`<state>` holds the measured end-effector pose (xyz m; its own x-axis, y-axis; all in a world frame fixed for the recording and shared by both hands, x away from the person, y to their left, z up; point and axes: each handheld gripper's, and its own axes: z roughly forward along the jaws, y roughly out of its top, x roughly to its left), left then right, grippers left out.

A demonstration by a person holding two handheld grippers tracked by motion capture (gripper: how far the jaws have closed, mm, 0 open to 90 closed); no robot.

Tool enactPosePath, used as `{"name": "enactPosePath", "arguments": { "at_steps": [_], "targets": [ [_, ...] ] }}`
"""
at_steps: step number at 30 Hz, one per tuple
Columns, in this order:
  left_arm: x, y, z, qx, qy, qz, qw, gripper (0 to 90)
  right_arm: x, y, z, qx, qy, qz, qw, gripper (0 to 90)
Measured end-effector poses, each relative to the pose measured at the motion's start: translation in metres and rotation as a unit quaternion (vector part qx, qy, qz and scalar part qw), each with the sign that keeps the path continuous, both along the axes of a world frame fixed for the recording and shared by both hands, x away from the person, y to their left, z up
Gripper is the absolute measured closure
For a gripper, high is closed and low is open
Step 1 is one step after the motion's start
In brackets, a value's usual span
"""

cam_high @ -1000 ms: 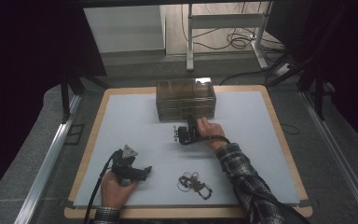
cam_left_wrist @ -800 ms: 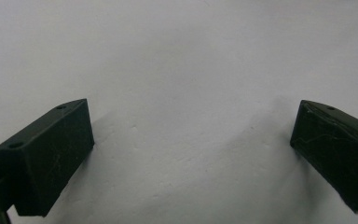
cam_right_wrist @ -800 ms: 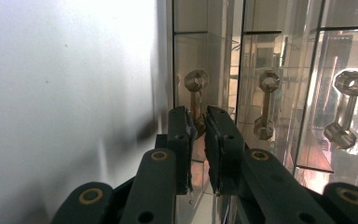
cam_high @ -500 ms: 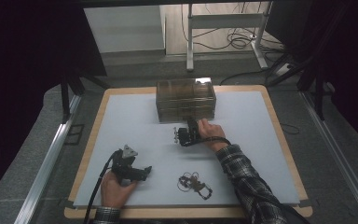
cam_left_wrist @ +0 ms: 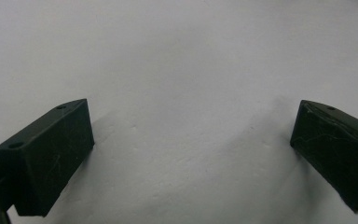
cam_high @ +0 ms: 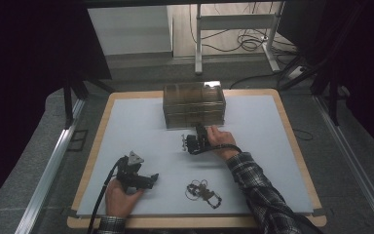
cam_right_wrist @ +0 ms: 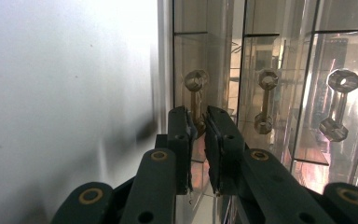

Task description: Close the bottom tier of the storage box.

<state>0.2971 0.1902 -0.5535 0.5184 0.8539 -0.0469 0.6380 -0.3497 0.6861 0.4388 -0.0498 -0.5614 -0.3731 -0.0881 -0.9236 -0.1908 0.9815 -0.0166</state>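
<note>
Dark surroundings frame a wood-edged board [cam_high: 92,161] topped with a pale grey mat [cam_high: 253,126], and I take the clear drawer box [cam_high: 194,104] at the mat's far middle as my landmark. It is a smoky transparent chest of three drawers, and my right gripper [cam_high: 198,132] sits just in front of its lower front face, pointing at it, with the right hand [cam_high: 217,139] behind it and a plaid sleeve [cam_high: 263,195] trailing back to the near edge. In the right gripper view the camera is rolled, so the drawer fronts run side by side; each carries a clear dumbbell-shaped handle [cam_right_wrist: 196,100]. My right gripper [cam_right_wrist: 200,128] has its jaws drawn narrow on either side of that handle's lower end, with only a slim gap left; I cannot tell whether the pads actually touch it. Well nearer than the box and off to its left, my left gripper [cam_high: 152,178] lies low on the mat in the left hand [cam_high: 119,199], its cable [cam_high: 102,195] running off the near edge. In the left gripper view, the left gripper [cam_left_wrist: 191,140] stands wide apart over bare mat, nothing between the jaws. A small dark tangle of metal bits [cam_high: 203,191] lies on the mat near the front edge, straight out from the box and right of the left gripper.
</note>
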Motion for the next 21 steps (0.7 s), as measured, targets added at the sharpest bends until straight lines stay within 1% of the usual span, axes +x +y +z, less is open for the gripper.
{"name": "enactPosePath", "arguments": {
  "at_steps": [3,4,6,8,10,12,15,21],
  "targets": [
    [0.0000,0.0000,0.0000,0.000,0.000,0.000,1.0000,0.0,-0.0015,-0.0002,0.0004,0.001,0.003,0.000,1.0000,79.8],
    [0.0000,0.0000,0.0000,0.000,0.000,0.000,1.0000,0.0,-0.0020,-0.0003,0.0000,0.002,-0.002,0.003,1.0000,79.8],
    [0.0000,0.0000,0.0000,0.000,0.000,0.000,1.0000,0.0,-0.0032,-0.0004,0.0004,0.000,0.003,0.001,1.0000,79.8],
    [0.0000,0.0000,0.0000,0.000,0.000,0.000,1.0000,0.0,-0.0044,-0.0008,0.0004,0.001,0.000,0.002,1.0000,79.8],
    [0.0000,0.0000,0.0000,0.000,0.000,0.000,1.0000,0.0,-0.0052,-0.0009,0.0003,-0.001,0.003,0.003,1.0000,79.8],
    [0.0000,0.0000,0.0000,0.000,0.000,0.000,1.0000,0.0,-0.0062,-0.0015,-0.0005,0.001,-0.001,0.005,1.0000,79.7],
    [0.0000,0.0000,0.0000,0.000,0.000,0.000,1.0000,0.0,-0.0072,-0.0022,-0.0007,0.002,0.006,0.003,1.0000,79.6],
    [0.0000,0.0000,0.0000,0.000,0.000,0.000,1.0000,0.0,-0.0067,-0.0022,-0.0011,0.002,0.002,0.005,1.0000,78.0]
  ]
}}
